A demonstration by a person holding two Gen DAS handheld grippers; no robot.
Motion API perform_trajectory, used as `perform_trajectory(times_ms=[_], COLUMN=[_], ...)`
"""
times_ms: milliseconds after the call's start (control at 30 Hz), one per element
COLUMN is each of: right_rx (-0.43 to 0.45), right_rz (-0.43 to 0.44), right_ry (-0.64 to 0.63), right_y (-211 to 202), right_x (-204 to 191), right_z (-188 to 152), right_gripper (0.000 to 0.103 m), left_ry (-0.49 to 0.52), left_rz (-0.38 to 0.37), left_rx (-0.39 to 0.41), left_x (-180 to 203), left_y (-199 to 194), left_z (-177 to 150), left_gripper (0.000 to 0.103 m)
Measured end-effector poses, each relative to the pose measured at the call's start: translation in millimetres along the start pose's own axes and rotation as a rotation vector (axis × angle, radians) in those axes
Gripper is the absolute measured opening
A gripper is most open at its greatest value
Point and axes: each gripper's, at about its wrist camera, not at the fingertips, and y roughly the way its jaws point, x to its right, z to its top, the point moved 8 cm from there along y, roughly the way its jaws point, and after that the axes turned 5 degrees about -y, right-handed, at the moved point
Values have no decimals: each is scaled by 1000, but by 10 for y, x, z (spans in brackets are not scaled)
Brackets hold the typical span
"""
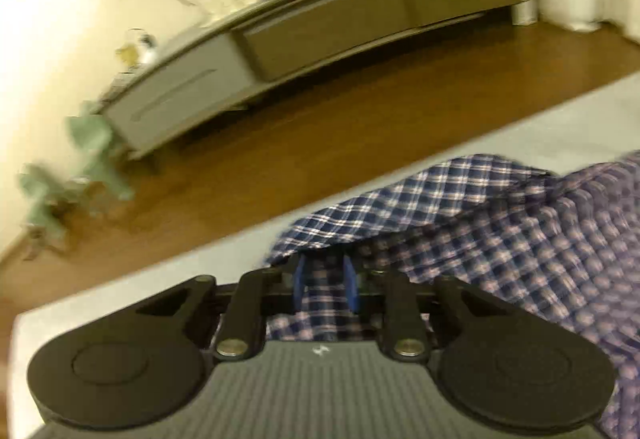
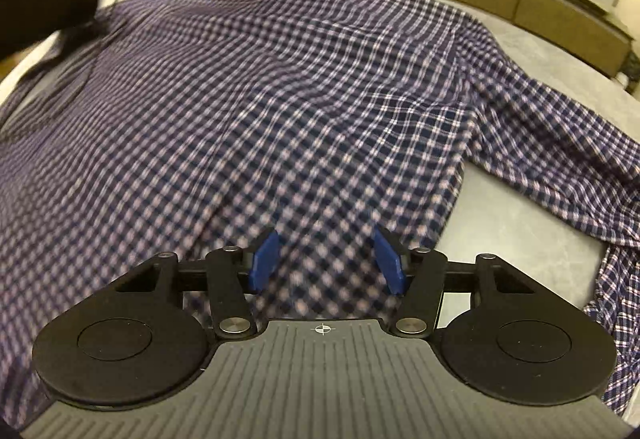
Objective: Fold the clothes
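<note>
**Tools at work on the plaid shirt**

Left tool (image 1: 325,285) pinches a fold of the plaid shirt (image 2: 280,99) between its blue pads (cloth bunches over the fingertips). Right tool (image 2: 326,263) hangs spread above the shirt, gripping nothing. The shirt lies spread across the grey desk (image 2: 520,223), one sleeve (image 2: 560,143) trailing right.

Warm, yellowish indoor light, moderately bright. Heavy motion blur ahead of the left gripper (image 1: 325,281): cabinet (image 1: 320,35) and floor (image 1: 280,159) smeared. Sharper past the right gripper (image 2: 326,261), shirt (image 2: 280,99) checks soft nearby. Strong fisheye bending, dark corners in both views.
</note>
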Motion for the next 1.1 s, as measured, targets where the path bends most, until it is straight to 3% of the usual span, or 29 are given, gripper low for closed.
perform_trajectory(times_ms=[67, 167, 233, 300, 433, 467, 533, 600, 633, 667, 833, 867, 900, 933, 1033, 1100], right_rx=[7, 72, 170, 203, 100, 83, 54, 61, 62, 52, -73, -53, -36, -20, 64, 126], right_rz=[26, 50, -49, -195, -383, -386, -387, -348, -340, -395, -1015, -1072, -1078, -1075, -964, -846], right_ry=[3, 80, 226, 388, 637, 630, 614, 608, 601, 559, 293, 307, 330, 354, 420, 446], right_y=[-139, -442, -798, -1033, -1087, -1047, -976, -996, -1016, -1053, -1332, -1369, -1372, -1375, -1427, -1413], right_x=[18, 259, 774, 1329, 2060, 2078, 2103, 2077, 2069, 2080, 2581, 2676, 2723, 2755, 2622, 2467], right_z=[-103, -166, -243, -506, -1273, -1344, -1466, -1430, -1401, -1357, -1280, -1298, -1330, -1360, -1329, -1256], right_gripper=[65, 63, 69, 71, 70, 66, 58, 17, 13, 12, 10, 17, 37, 45, 50, 51], left_ry=[10, -13, -54, -82, -2, 27, 69, 95, 94, 87, 60, 55, 56, 61, 96, 118], left_rz=[74, 71, -35, -183, -440, -496, -531, -528, -521, -527, -511, -506, -509, -514, -520, -525], left_rx=[-32, 9, 82, 129, 171, 179, 185, 185, 182, 175, 130, 117, 108, 101, 90, 77], left_x=[-120, -236, -253, -218, 179, 312, 496, 606, 635, 653, 689, 699, 717, 738, 812, 886], left_y=[45, -244, -669, -1156, -2103, -2335, -2602, -2786, -2851, -2904, -3027, -3043, -3067, -3094, -3215, -3275], left_z=[21, -31, -155, -394, -1150, -1354, -1664, -1900, -1988, -2057, -2293, -2341, -2398, -2456, -2636, -2758], left_gripper=[21, 21, 21, 26, 32, 35, 35, 35, 35, 35, 34, 33, 33, 33, 33, 34])
